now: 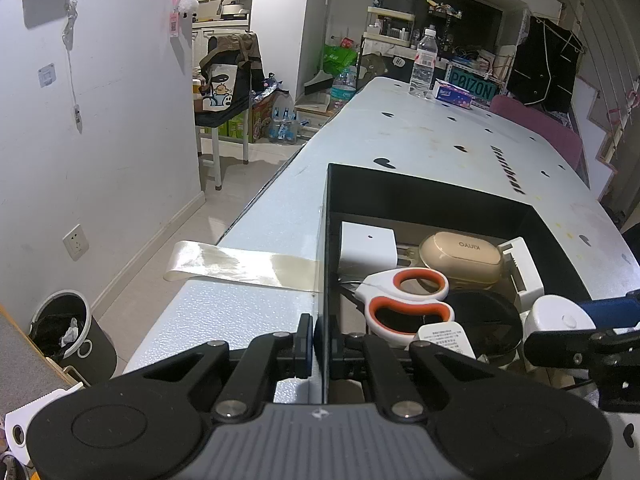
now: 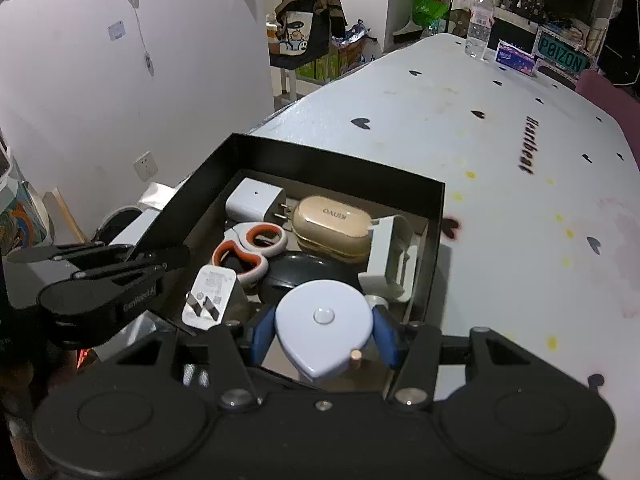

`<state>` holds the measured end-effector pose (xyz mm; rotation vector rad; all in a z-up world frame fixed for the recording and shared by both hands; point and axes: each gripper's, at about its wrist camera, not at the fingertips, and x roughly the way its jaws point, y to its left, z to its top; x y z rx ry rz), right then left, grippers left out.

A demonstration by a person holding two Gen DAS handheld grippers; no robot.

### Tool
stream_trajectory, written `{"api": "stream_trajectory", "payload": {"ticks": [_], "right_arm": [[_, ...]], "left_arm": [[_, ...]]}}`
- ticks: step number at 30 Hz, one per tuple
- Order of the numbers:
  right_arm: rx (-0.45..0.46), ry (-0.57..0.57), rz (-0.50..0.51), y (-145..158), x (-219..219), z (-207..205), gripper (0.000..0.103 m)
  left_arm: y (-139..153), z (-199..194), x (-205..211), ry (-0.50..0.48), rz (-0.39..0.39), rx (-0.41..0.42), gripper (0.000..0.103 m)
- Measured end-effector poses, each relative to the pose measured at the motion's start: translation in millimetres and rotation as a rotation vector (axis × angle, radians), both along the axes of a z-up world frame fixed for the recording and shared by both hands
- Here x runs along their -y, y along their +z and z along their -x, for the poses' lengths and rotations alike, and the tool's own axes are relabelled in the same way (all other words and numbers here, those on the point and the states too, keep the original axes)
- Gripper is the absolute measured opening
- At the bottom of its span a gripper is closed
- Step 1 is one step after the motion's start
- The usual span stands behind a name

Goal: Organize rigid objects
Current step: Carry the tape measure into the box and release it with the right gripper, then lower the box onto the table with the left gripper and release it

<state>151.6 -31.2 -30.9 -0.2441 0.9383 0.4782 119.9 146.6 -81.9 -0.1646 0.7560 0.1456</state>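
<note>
Tape measure, white, teardrop-shaped plastic (image 2: pixel 326 322), sits clamped in my right gripper (image 2: pixel 324 336) over the near end of the black cardboard box (image 2: pixel 340 162); I should lower it into the near gap, then release. My left gripper (image 1: pixel 314 344) pinches the box's left wall. Inside the box: two white chargers, one pair of orange-handled scissors (image 2: pixel 250 250), one beige earbud case (image 2: pixel 334 228).

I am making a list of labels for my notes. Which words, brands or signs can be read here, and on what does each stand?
"KINYO": beige earbud case in the black box.
"Heartbeat": printed on the tablecloth.
"POIZON": teal plate behind the table.
"GenRobot.AI": left hand-held gripper, partly legible.
Print on the white charger, tissue pack and bottle: too small to read.
</note>
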Motion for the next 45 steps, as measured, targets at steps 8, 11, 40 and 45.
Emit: {"api": "stream_trajectory", "payload": {"ticks": [8, 11, 40, 45], "right_arm": [[-0.032, -0.032, -0.027, 1.0, 2.5, -3.0, 0.059], [-0.034, -0.027, -0.026, 0.9, 1.2, -1.7, 0.059], [0.077, -0.074, -0.089, 31.1, 28.4, 26.1, 0.066], [0.116, -0.129, -0.116, 31.7, 43.6, 34.4, 0.072]], "left_arm": [[0.2, 0.0, -0.5, 0.0, 0.0, 0.0, 0.006], [0.2, 0.0, -0.5, 0.0, 0.0, 0.0, 0.006], [0.5, -0.1, -1.1, 0.0, 0.001, -0.001, 0.006], [0.5, -0.2, -0.9, 0.0, 0.0, -0.001, 0.006]]}}
